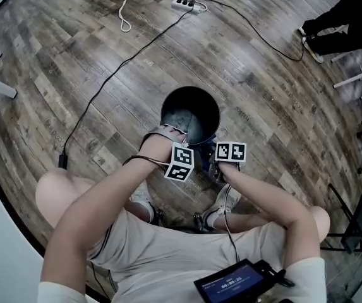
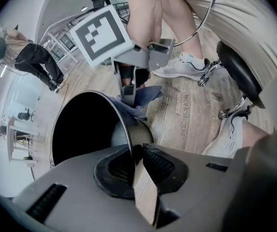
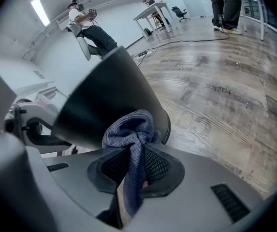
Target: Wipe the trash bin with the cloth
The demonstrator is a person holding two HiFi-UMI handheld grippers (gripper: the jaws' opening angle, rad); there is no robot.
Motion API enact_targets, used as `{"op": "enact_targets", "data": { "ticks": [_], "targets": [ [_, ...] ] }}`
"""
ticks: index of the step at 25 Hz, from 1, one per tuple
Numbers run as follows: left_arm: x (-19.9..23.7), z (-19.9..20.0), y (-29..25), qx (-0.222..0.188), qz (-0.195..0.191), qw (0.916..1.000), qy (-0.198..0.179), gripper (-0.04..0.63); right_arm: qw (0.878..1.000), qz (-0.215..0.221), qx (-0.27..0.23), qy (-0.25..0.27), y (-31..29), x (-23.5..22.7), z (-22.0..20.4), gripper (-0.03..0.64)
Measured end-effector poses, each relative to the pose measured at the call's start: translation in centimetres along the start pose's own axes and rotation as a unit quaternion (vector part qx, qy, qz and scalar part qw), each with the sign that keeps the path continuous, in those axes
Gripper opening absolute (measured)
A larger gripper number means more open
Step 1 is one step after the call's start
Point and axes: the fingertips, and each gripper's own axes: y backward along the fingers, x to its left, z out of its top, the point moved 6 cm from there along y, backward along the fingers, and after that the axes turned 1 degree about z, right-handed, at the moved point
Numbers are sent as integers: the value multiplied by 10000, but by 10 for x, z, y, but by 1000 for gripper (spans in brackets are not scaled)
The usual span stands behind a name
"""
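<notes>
**While you pinch the rim, the cloth meets the bin's side**

As you look down from the head view, a black cable (image 1: 105,81) crosses the wood-plank floor (image 1: 54,55) at the left and runs up toward a white power strip (image 1: 187,4). Your left gripper (image 1: 167,133) points steeply down at the near-left edge of the trash bin (image 1: 193,100). Its own view shows the jaws closed on the bin's thin rim, with one pad inside the dark interior and one outside.

The bin is black and round. It stands on the floor just ahead of your shoes (image 1: 222,201), with its mouth facing up.

Just right of the left gripper, your right gripper (image 1: 217,155) sits at the bin's near-right side. Its jaws are clamped on the blue cloth (image 3: 131,129), which bunches out past the pads and lies against the bin's outer wall. The left gripper view shows the same cloth folded between the right gripper and the outside of the bin.

Further right, near the top corner, a person in dark trousers (image 1: 342,21) stands by white furniture legs (image 1: 357,77).
</notes>
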Motion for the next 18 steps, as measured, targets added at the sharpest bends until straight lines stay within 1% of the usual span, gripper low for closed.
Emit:
{"op": "enact_targets", "data": {
  "ticks": [5, 9, 11, 15, 16, 18],
  "targets": [
    [2, 5, -1, -15, 13, 9998, 178, 57, 9996, -152, 3, -238, -41, -29, -18, 63],
    [4, 9, -1, -35, 32, 9995, 324, 57, 9990, -311, 59, -316, -71, -49, -31, 63],
    [5, 10, -1, -45, 50, 9992, 383, 57, 9981, -386, 57, -482, -85, -58, -37, 63],
    [7, 11, -1, -22, 130, 9990, 437, 58, 9933, -367, -36, -1094, -103, -75, -43, 63],
    [7, 11, -2, -11, 153, 9989, 451, 58, 9927, -339, -58, -1160, -104, -76, -43, 63],
    [6, 11, -2, -21, 166, 9987, 479, 60, 9935, -365, 19, -1082, -101, -75, -43, 63]
  ]
}}
